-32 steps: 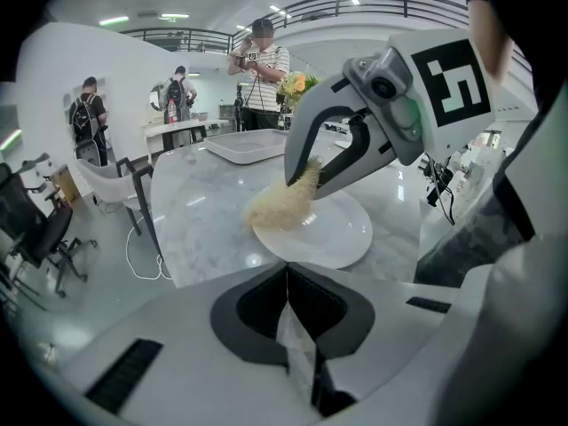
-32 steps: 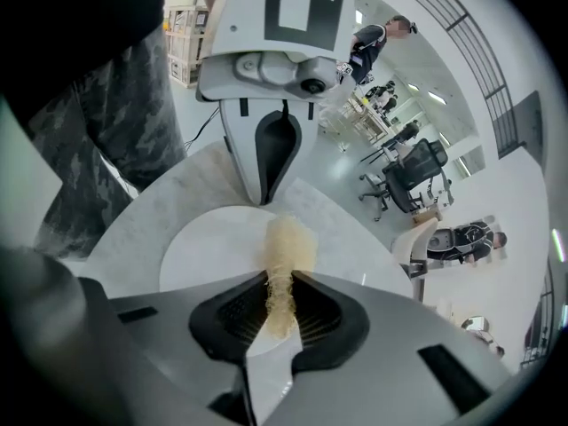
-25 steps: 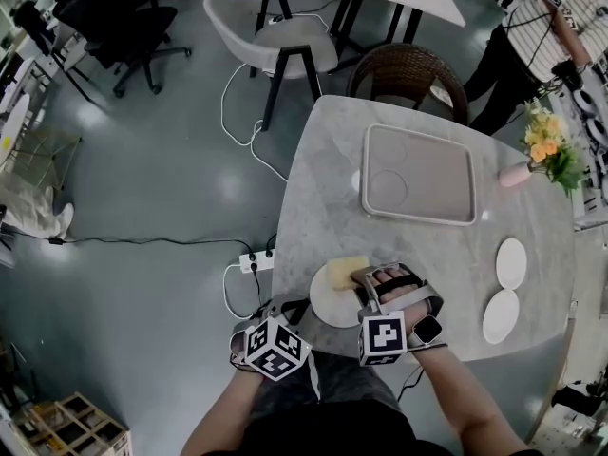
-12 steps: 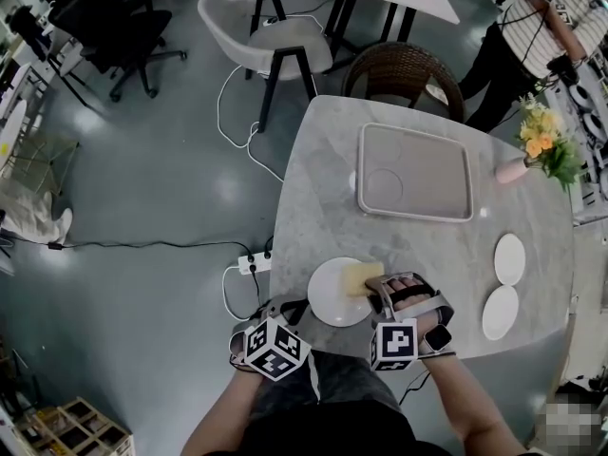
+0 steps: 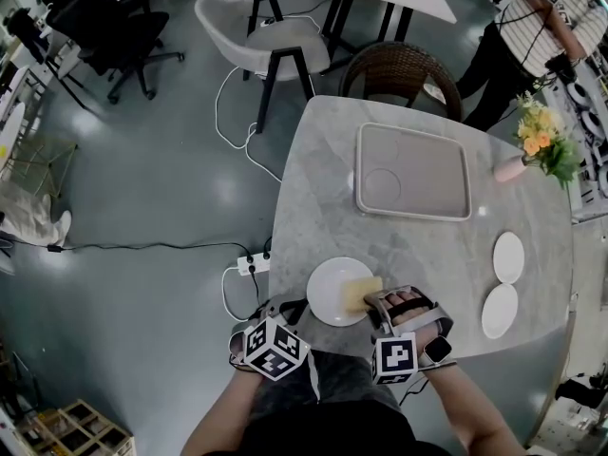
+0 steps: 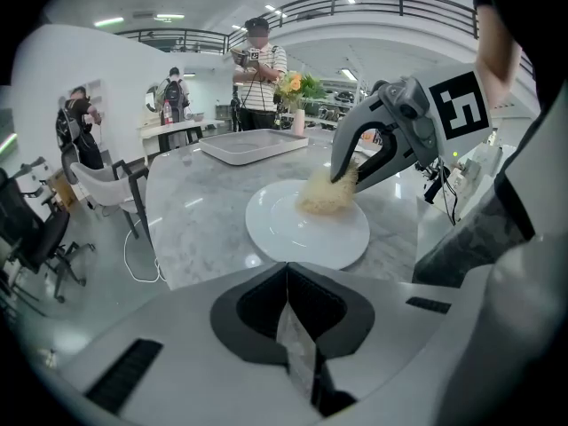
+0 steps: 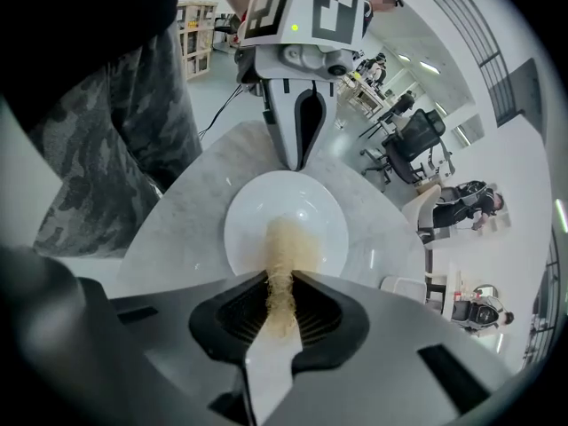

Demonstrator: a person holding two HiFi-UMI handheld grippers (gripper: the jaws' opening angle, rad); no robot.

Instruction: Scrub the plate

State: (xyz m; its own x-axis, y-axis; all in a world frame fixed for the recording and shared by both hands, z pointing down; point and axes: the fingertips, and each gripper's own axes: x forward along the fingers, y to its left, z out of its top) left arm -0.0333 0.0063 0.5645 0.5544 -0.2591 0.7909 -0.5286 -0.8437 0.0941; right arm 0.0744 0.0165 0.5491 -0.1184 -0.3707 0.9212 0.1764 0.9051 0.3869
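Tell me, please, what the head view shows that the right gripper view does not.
Only the head view shows the tray, the two small plates and the flowers farther along the table. Only the right gripper view shows the right gripper with its jaws closed on the sponge. Both show the white plate with the sponge lying on it, and the left gripper near the plate's edge.

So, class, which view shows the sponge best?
Right gripper view: the sponge sits central, pinched between the jaws, tip on the plate. The left gripper view shows it sideways; the head view, only a small yellow patch.
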